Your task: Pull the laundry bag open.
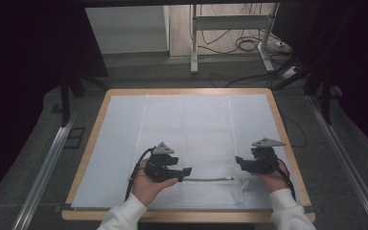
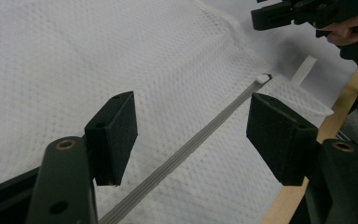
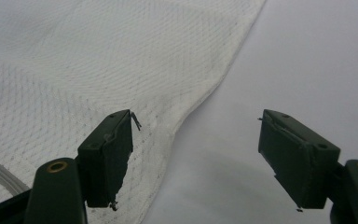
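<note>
Both grippers hang open over the mesh bag (image 1: 187, 143), which lies flat on the table (image 1: 287, 139). Left gripper (image 1: 184, 173), jaws apart, straddles the bag's zipper (image 1: 206, 179) near its left end; right gripper (image 1: 238, 162), also empty, sits just beyond the zipper pull (image 2: 262, 78) at the bag's right edge. Nothing is gripped; the zipper looks untouched.
</note>
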Demonstrator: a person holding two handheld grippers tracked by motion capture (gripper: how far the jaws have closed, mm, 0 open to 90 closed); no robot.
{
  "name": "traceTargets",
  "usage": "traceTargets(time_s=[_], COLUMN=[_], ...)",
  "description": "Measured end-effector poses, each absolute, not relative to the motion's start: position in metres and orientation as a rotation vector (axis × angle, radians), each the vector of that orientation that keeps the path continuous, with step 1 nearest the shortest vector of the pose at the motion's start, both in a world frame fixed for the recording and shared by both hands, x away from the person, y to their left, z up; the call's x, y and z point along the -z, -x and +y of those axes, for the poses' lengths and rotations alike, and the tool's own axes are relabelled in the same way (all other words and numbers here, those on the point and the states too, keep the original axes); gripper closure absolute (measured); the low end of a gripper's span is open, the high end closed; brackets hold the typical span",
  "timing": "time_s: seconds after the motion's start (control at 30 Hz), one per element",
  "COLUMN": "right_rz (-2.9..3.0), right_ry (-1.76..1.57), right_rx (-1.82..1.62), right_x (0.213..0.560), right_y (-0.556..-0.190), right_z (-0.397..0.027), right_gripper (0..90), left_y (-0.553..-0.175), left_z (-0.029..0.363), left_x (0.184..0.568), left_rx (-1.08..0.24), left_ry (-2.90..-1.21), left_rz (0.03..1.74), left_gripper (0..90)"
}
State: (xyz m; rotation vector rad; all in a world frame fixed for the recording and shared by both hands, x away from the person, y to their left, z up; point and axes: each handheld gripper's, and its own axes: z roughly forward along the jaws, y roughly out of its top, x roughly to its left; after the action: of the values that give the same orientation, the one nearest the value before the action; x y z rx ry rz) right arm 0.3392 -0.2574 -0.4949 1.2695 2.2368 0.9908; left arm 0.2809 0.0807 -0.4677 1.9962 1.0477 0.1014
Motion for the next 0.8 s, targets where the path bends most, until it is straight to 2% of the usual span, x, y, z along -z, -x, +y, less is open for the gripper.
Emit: traceTargets(time_s=[0.8], right_rz=[2.227], right_ry=[-1.279], right_rx=[-0.98], right_x=[0.494], right_y=[-0.339], right_z=[-0.259], right_gripper=[25.7], left_y=[-0.287], left_z=[0.039], left_x=[0.475], left_rx=[-0.021], left_ry=[-2.052], left_rz=[0.996], left_gripper=[33.3])
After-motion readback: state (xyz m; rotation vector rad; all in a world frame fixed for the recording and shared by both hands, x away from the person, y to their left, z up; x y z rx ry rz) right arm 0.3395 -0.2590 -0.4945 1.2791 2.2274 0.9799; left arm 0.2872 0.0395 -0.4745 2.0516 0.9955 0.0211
